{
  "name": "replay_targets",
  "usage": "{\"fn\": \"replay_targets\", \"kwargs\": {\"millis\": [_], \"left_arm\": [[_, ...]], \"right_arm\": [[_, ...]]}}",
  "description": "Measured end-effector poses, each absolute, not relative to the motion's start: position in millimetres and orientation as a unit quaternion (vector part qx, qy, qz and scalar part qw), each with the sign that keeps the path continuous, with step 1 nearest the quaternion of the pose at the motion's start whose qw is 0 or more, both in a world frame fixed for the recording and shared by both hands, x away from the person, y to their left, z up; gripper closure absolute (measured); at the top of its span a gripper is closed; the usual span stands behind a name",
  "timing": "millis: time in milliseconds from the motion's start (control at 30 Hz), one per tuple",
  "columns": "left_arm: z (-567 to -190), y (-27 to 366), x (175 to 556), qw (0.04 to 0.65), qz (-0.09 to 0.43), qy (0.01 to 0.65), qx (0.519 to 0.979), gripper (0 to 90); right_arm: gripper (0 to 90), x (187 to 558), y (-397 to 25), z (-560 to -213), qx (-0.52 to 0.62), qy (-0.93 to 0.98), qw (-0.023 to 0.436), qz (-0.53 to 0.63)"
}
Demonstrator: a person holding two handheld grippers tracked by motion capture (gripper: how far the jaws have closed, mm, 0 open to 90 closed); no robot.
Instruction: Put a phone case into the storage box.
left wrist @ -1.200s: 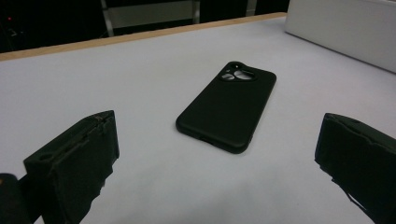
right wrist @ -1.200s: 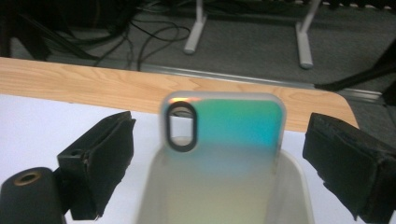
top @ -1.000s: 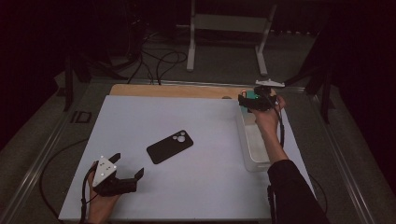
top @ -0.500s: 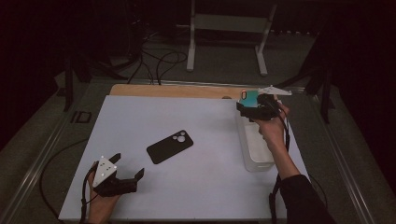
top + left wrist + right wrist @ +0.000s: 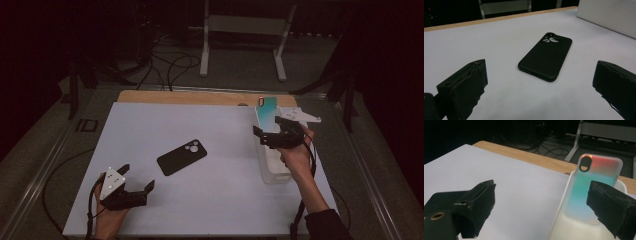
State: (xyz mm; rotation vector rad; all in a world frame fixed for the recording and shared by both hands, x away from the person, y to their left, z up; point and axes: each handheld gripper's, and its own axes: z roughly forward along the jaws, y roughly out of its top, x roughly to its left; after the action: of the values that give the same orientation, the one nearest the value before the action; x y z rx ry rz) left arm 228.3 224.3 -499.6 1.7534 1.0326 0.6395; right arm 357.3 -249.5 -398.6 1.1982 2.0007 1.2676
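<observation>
Left gripper point(image 5: 135, 186): you've got it parked low at the near-left corner of the white table point(image 5: 220, 125), grey plate on top, jaws spread wide with nothing between them. In the left gripper view point(image 5: 539, 87) both black pads sit far apart on either side of the frame.

Black case point(image 5: 182, 157): lying flat, back up, camera cutout at the far end, about mid-table. It's ahead of your left gripper and a bit to the right, well apart from the jaws. Left gripper view shows it point(image 5: 545, 59) dead centre between the two pads but farther out, not touched.

Right gripper point(image 5: 267, 136): held up over the right side of the table, above the tray. Jaws are open here too, nothing pinched. Right gripper view point(image 5: 541, 207) has one pad low left, the other at the right edge.

Tray point(image 5: 274, 170): pale translucent bin along the right edge of the table, long side running away from you.

Colourful case point(image 5: 267, 114): teal fading to orange-red at the top, standing nearly upright in the far end of the tray, leaning back against its wall. In the right gripper view it point(image 5: 591, 185) sits just beyond the right pad, which overlaps its lower corner; can't tell if they touch.

Background: dark floor, cables, a white stand behind the table.
</observation>
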Motion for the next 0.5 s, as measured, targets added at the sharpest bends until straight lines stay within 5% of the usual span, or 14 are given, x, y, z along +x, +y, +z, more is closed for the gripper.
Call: {"fn": "replay_targets", "kwargs": {"millis": [500], "left_arm": [[-499.4, 224.8, 228.3, 0.484, 0.264, 0.424, 0.719, 0.3]], "right_arm": [[8.3, 304.8, -255.3, -427.6, 0.424, 0.729, 0.243, 0.480]]}}
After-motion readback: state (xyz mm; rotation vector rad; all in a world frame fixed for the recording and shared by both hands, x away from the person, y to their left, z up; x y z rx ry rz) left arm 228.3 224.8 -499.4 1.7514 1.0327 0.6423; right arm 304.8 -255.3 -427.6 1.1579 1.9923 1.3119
